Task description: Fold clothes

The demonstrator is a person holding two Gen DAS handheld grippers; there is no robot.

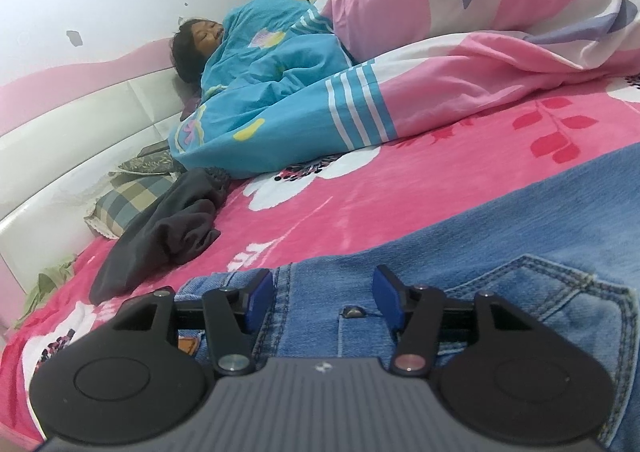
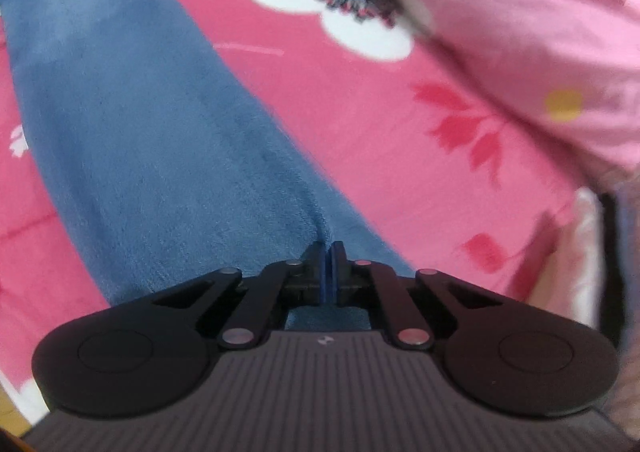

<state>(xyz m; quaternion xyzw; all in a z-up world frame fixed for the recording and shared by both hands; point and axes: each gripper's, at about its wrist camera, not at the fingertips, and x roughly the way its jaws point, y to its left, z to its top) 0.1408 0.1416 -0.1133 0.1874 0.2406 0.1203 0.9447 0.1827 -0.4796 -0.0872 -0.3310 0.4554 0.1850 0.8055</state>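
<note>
On the pink floral blanket (image 1: 320, 204) lie the jeans (image 1: 480, 252); the left gripper (image 1: 324, 298) hovers spread wide over their waistband. The right gripper (image 2: 329, 272), blurred, seems clamped on the leg's edge, beside bare blanket.

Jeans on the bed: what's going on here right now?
A person with two handheld grippers is folding the blue jeans on the pink floral blanket. The right gripper is shut on the denim of a leg. The left gripper is open, its fingers either side of the waistband by the pocket, not gripping yet. A dark garment lies crumpled beside, and someone lies under a blue quilt at the headboard end.
</note>
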